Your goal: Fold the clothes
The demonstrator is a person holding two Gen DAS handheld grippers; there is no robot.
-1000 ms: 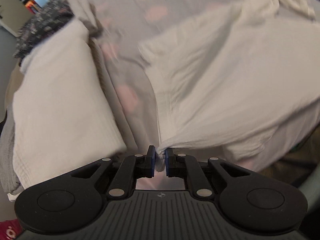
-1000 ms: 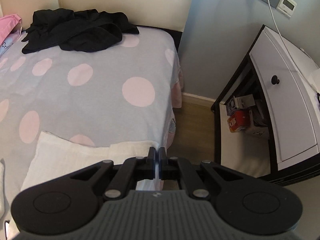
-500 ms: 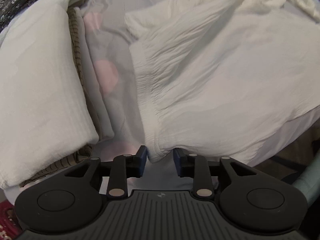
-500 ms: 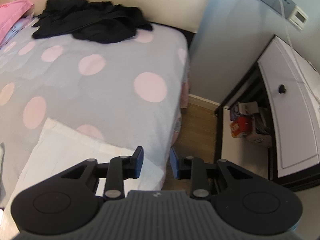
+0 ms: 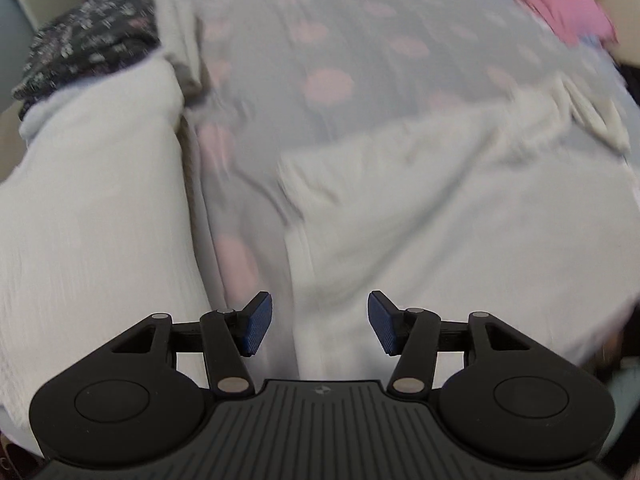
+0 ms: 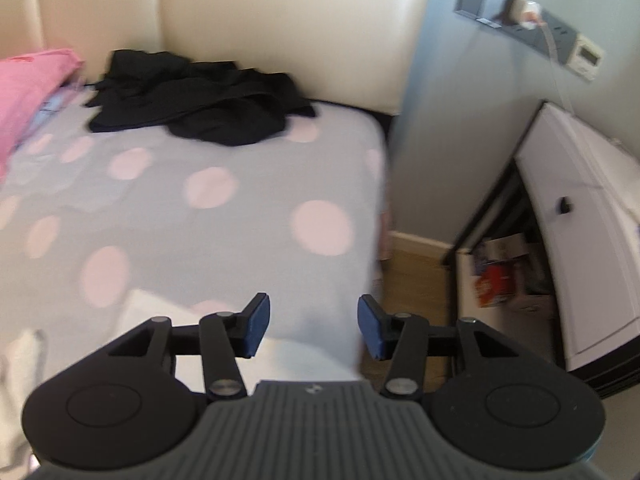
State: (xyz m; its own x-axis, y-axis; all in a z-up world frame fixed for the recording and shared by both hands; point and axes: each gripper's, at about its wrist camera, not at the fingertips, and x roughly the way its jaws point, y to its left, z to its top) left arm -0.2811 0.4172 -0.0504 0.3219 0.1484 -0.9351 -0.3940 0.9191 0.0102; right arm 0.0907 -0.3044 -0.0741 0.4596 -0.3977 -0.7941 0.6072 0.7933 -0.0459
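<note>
A folded white crinkled stack [image 5: 92,216] sits at the bed's left edge. The left gripper [image 5: 319,322] hangs released, jaws opening, over the white garment [image 5: 460,208] spread on the polka-dot sheet [image 5: 328,40]. The right gripper [image 6: 313,326] also opens, empty, near the bed's right edge.

Your left gripper [image 5: 320,322] points steeply downward, its jaws opening with nothing pinched between the blue pads. Your right gripper [image 6: 313,326] tilts down too, jaws likewise opening and empty.
</note>
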